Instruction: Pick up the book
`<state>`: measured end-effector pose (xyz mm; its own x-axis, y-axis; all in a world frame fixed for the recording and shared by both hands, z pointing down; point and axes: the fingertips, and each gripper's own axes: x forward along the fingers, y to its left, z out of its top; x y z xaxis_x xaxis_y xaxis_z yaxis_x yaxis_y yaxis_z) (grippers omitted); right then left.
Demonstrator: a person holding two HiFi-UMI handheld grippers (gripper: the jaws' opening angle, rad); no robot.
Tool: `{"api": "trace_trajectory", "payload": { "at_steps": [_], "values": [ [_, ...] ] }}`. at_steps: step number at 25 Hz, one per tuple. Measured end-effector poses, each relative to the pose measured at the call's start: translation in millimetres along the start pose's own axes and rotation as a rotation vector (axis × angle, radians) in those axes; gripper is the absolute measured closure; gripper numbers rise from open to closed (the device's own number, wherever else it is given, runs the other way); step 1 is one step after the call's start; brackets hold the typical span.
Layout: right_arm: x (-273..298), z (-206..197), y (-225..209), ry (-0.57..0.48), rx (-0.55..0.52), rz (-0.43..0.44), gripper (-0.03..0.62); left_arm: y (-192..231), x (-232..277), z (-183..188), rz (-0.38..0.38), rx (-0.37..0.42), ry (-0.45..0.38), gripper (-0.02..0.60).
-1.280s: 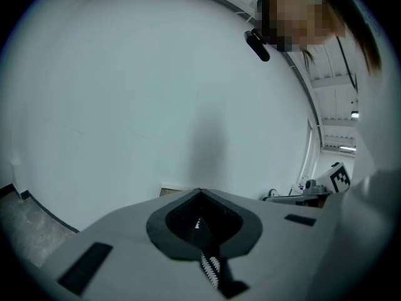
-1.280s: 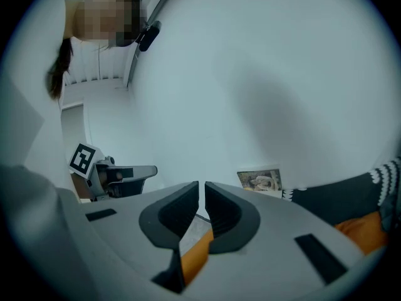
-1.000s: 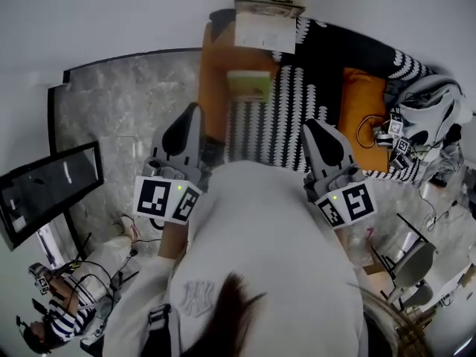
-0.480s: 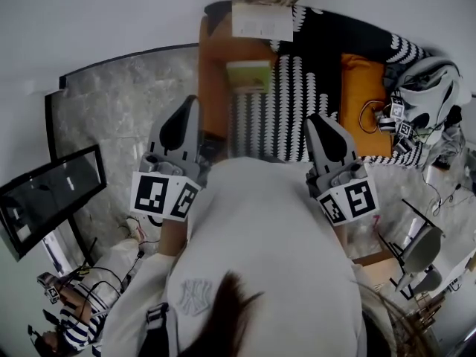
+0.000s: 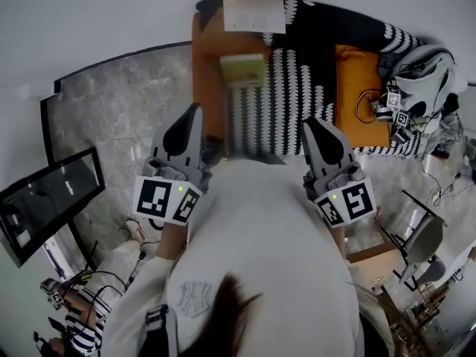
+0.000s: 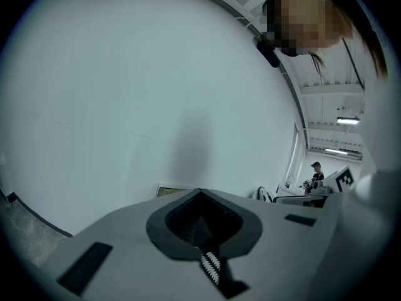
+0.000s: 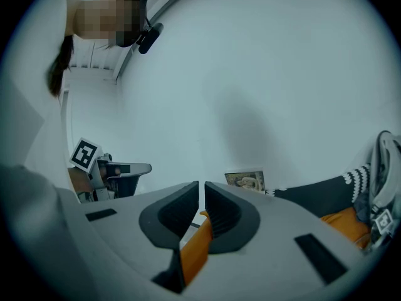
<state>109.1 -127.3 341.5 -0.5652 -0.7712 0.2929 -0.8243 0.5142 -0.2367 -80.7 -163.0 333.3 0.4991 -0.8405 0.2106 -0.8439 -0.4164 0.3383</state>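
Note:
A pale book (image 5: 254,10) stands upright against the white wall at the back of a couch with a black-and-white patterned cover (image 5: 297,88). A smaller green book (image 5: 244,69) lies flat in front of it. My left gripper (image 5: 197,110) and right gripper (image 5: 307,123) hover side by side short of the couch, both pointing at it, both shut and empty. In the right gripper view the upright book (image 7: 245,180) shows just beyond the jaws (image 7: 202,184), which stand together. In the left gripper view the jaws (image 6: 200,192) meet, with a book's edge (image 6: 170,191) behind them.
An orange cushion (image 5: 357,103) and a white helmet-like device with marker cubes (image 5: 420,88) lie on the couch's right end. A dark monitor (image 5: 44,199) stands on the marble floor (image 5: 119,117) at left. A seated person (image 5: 71,326) is at lower left, chairs (image 5: 416,248) at right.
Both grippers have edged forward toward the couch, still shut. The books and couch sit slightly higher and further left in the head view.

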Motion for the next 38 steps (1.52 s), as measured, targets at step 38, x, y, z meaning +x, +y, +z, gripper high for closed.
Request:
{"api": "trace_trajectory", "payload": {
  "at_steps": [38],
  "values": [
    [137.2, -107.2, -88.4, 0.375, -0.261, 0.314, 0.364, -42.2, 62.3, -27.9, -0.034, -0.022, 0.155, 0.572]
  ]
}}
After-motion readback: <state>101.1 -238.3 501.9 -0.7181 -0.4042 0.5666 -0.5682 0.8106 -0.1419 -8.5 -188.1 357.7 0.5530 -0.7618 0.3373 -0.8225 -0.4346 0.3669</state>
